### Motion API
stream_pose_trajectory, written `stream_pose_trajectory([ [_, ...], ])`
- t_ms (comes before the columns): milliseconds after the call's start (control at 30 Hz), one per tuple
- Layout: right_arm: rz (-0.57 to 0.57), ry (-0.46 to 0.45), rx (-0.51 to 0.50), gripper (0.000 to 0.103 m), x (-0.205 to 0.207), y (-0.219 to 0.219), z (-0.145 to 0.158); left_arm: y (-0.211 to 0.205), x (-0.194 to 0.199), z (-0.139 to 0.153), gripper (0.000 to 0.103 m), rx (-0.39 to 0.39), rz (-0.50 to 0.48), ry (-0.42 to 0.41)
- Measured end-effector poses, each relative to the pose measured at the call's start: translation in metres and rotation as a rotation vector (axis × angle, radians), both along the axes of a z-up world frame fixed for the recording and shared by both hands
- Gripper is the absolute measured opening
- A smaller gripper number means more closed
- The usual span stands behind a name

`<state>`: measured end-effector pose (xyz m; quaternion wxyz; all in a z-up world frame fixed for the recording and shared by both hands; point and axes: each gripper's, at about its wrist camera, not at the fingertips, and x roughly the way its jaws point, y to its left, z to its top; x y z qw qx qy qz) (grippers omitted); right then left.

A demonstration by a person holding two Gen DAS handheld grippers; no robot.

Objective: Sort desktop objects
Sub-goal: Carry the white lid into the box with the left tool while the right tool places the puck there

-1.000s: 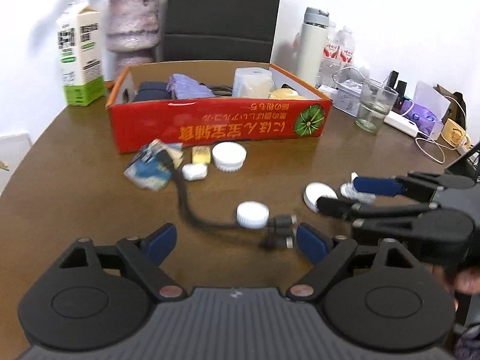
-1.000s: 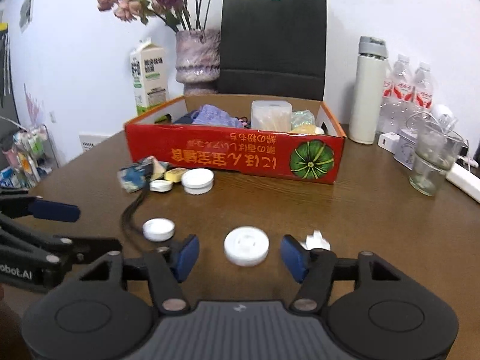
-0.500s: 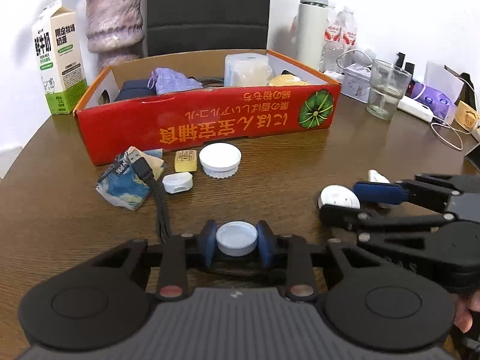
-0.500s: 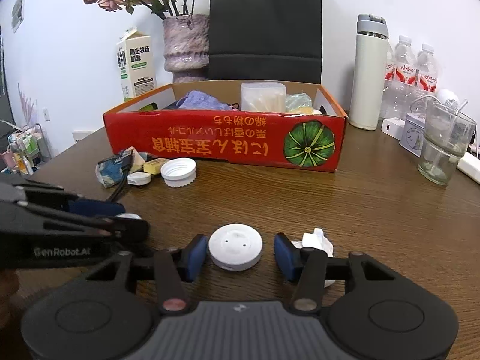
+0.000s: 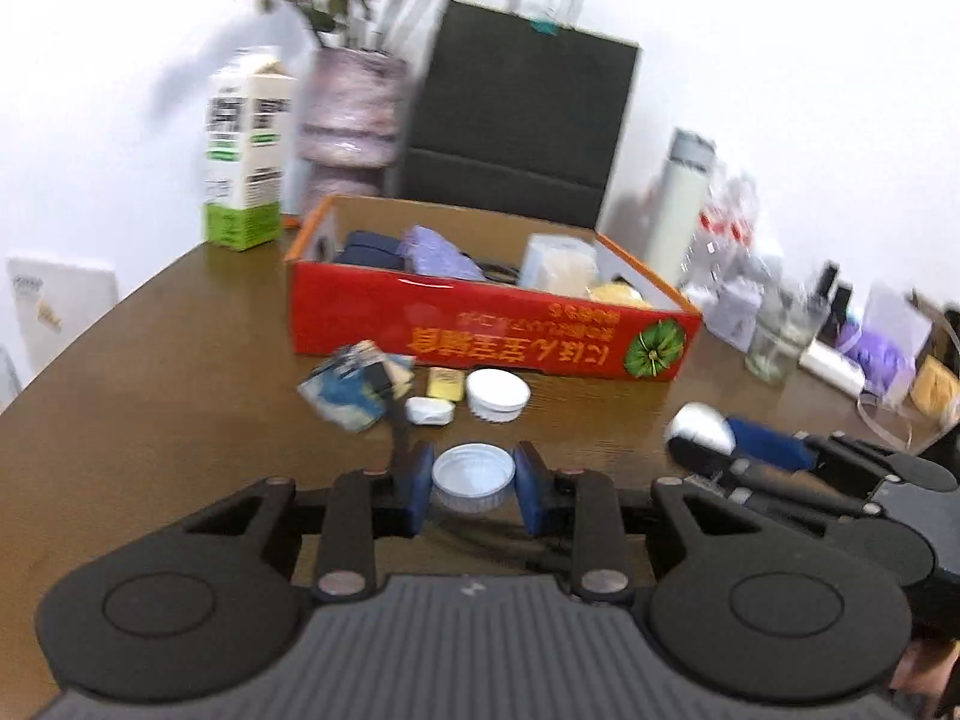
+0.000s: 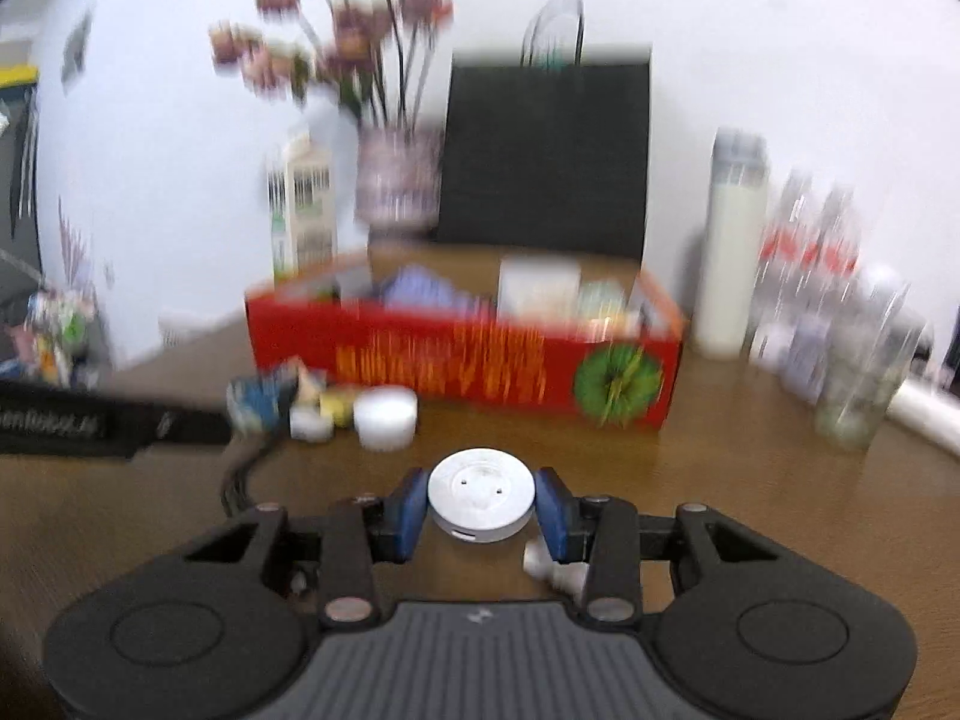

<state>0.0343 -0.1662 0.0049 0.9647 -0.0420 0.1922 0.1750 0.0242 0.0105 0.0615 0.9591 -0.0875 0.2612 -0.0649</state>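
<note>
Box (image 5: 480, 324) already holds some stuff; my left gripper (image 5: 474, 480) pinches a bottle cap (image 5: 474, 474), right gripper (image 6: 480, 507) has just closed on a white puck (image 6: 480, 501), small bits (image 5: 429, 411) remain.

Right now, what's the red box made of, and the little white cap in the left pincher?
The red box looks like printed cardboard: thin walls, bare brown on the inside, slightly glossy print outside. The little white cap in the left gripper looks like smooth plastic, hollow side up with a thin rim. The blur leaves the finer details open.
</note>
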Motion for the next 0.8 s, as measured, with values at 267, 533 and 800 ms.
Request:
stream_pose_trajectory([
  [267,-0.053,-0.117,0.050,0.038,-0.062,0.007,0.016,0.007,-0.059,-0.004,0.030,0.176,0.142,-0.071],
  [533,-0.055,-0.023,0.129,0.038,-0.105,0.006,0.012,0.008,-0.090,-0.013,0.030,0.107,0.119,-0.045],
  [800,-0.062,-0.024,0.174,0.038,-0.100,-0.002,0.030,0.018,-0.079,0.021,0.030,0.102,0.111,-0.124],
])
